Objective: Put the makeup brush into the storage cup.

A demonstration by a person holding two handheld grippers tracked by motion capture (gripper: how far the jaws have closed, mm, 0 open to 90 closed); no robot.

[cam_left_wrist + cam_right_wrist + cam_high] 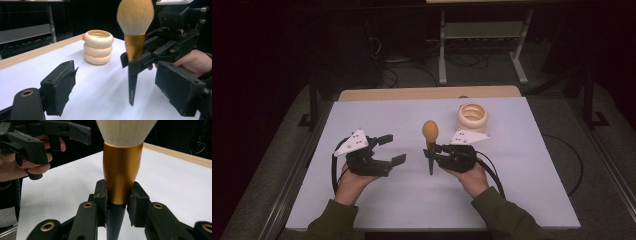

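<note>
A makeup brush (430,142) with a tan bristle head, gold ferrule and black pointed handle stands upright above the white table. My right gripper (432,150) is shut on the brush at the base of the gold ferrule (120,180), its pads (136,202) pressing both sides. My left gripper (393,148) is open to the left of the brush, apart from it, with nothing between its pads (63,85). In the left gripper view the brush (133,37) and the right gripper (140,58) are just ahead. The left gripper (57,135) appears top left in the right gripper view.
A cream ribbed ring-stack holder (472,117) stands behind the right gripper; it is also at centre of the left gripper view as the holder (98,47). The white table top (522,175) ends in a wooden strip at the far edge. Cables lie on the floor beyond.
</note>
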